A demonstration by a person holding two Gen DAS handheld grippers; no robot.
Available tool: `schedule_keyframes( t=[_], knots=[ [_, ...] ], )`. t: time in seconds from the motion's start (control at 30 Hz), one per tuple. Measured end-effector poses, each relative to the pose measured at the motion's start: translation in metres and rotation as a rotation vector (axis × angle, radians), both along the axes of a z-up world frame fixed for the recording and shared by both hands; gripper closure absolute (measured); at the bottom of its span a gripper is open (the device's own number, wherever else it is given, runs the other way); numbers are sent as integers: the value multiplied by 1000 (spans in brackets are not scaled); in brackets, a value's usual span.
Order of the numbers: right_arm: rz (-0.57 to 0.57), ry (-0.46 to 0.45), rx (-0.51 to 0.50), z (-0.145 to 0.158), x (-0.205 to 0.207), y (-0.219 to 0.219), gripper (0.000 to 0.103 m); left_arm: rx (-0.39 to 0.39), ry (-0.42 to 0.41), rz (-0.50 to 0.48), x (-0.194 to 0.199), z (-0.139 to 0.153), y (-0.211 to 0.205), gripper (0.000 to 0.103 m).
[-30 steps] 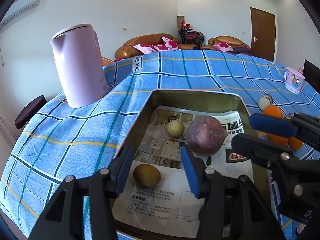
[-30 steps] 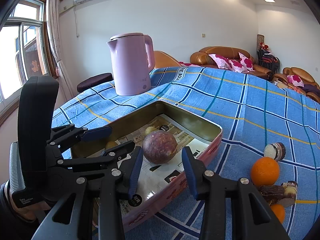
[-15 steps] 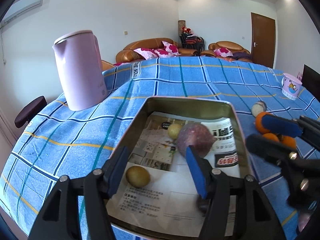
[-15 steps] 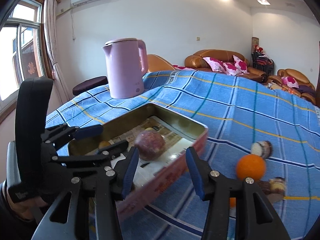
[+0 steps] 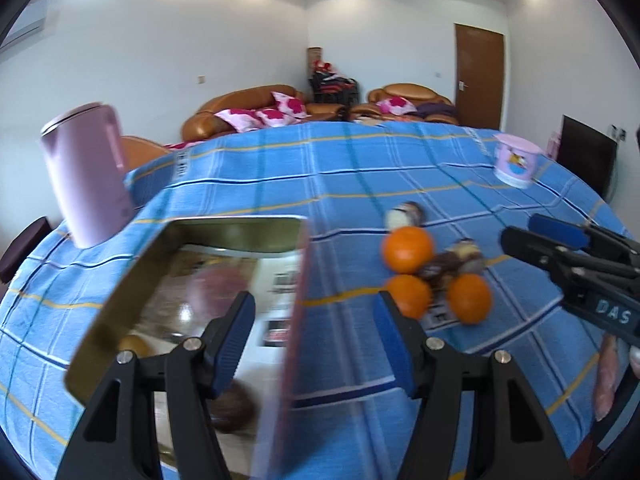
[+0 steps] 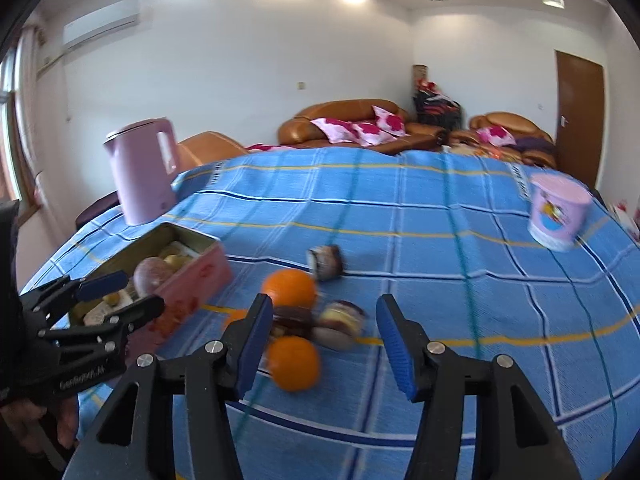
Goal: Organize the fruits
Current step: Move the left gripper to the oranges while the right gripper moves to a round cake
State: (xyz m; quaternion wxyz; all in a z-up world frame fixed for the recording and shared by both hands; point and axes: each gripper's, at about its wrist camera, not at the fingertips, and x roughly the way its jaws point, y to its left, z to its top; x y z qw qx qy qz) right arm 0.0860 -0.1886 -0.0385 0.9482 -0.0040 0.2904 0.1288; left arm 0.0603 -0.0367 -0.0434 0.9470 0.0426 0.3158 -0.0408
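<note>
**Oranges sit just ahead of your right tongs**

Your right gripper [image 6: 320, 338] is spread apart and empty. The nearest orange [image 6: 294, 363] lies at about 10 o'clock, just beside the left finger; a second orange [image 6: 289, 289] sits beyond at 11 o'clock. Your left gripper [image 5: 312, 338], also apart and empty, straddles the tin [image 5: 296, 300] wall. The right is nearer. On the right gripper's body you can read "DAS".

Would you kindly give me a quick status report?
Left gripper open, empty; right gripper open, empty. Three oranges loose on tablecloth, outside tin. Brown pieces crowd them.
</note>
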Motion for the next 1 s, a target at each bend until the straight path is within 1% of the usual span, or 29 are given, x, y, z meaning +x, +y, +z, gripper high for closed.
schedule_keyframes(
  t=[0.23, 0.4, 0.57, 0.67, 0.73, 0.8, 0.87, 1.0],
  knots=[
    [-77, 15, -7, -7, 1, -20, 47, 6, 36, -98, 1, -5, -45, 39],
    [-129, 32, 9, -12, 3, -37, 46, 9, 65, -140, 6, -10, -68, 39],
    [-143, 38, 24, -14, 4, -45, 46, -16, 110, -182, 10, -18, -83, 41],
    [-139, 46, 31, -16, 6, -47, 46, 2, 106, -195, 12, -20, -91, 41],
    [-131, 61, 37, -19, 9, -47, 46, 7, 106, -202, 14, -20, -94, 46],
    [-118, 77, 46, -21, 12, -46, 46, 9, 110, -204, 16, -22, -94, 61],
    [-108, 90, 49, -22, 15, -44, 46, -7, 135, -220, 19, -26, -93, 62],
    [-105, 100, 58, -23, 19, -42, 46, -23, 150, -217, 20, -27, -91, 63]
  ],
)
